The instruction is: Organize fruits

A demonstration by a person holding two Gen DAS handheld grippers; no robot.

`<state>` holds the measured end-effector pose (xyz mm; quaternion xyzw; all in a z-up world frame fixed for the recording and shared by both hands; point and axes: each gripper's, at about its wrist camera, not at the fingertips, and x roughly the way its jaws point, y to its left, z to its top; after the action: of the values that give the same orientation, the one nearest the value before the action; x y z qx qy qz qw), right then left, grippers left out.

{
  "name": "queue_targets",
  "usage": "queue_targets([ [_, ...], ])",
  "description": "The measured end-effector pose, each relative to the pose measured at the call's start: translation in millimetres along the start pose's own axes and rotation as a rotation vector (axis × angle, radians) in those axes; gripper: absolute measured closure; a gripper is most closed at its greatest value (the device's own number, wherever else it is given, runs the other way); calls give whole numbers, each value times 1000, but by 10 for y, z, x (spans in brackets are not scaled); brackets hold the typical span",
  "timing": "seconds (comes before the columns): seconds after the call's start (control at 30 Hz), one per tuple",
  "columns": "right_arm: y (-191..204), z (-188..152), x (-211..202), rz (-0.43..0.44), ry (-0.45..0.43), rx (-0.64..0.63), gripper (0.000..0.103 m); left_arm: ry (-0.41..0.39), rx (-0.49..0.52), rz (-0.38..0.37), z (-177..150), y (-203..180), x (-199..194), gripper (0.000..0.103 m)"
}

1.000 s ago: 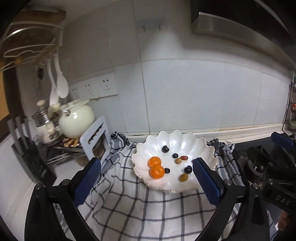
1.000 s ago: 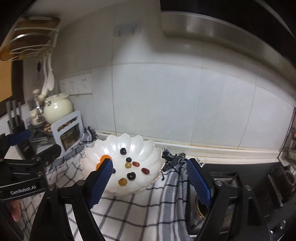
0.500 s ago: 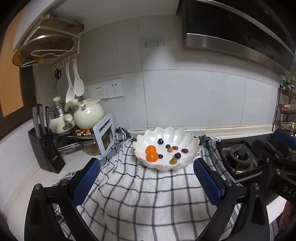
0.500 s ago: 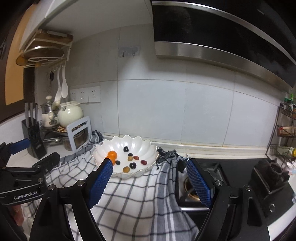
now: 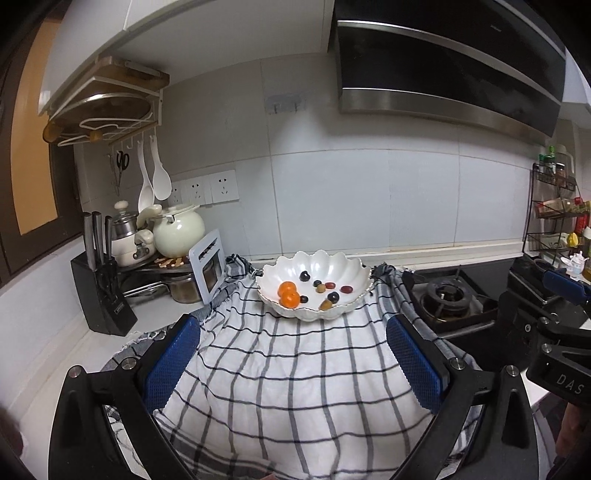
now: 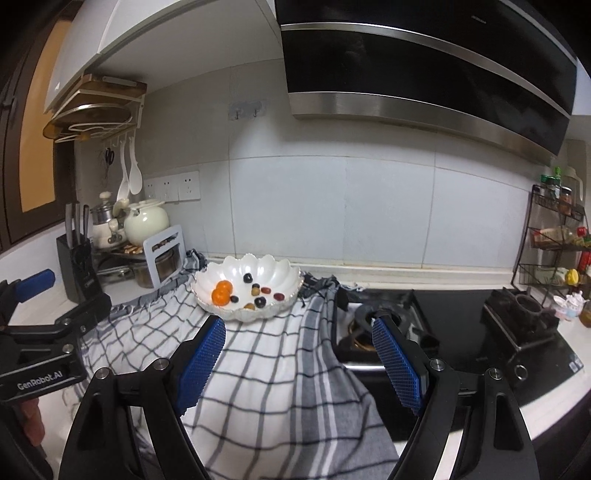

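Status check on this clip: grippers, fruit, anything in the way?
Left gripper and right gripper open, empty, short of the scalloped white bowl. Two oranges and small dark fruits inside it. Checked cloth between grippers and bowl bare.

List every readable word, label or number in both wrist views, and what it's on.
"GenRobot.AI": white print on the black body of the left gripper, seen in the right wrist view.
"DAS": partly cut off, on the black body of the right gripper, seen in the left wrist view.
Range hood: a small mark near its top edge, too small to read.
Knife block: small label, too blurred to read.
Spice rack: bottle labels, unreadable.
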<state>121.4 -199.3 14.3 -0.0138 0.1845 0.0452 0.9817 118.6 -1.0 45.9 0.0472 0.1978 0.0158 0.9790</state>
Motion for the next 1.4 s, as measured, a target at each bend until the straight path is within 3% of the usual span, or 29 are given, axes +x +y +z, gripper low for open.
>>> queue_targets([
  [0.6,-34,-196,-385,-4,17,0,20,-1,-2,-19,-163,-71,-415,0],
  [1.4,-110,-243,-489,18,18,11,20,-6,-5,-15,-174,-138,-531,0],
])
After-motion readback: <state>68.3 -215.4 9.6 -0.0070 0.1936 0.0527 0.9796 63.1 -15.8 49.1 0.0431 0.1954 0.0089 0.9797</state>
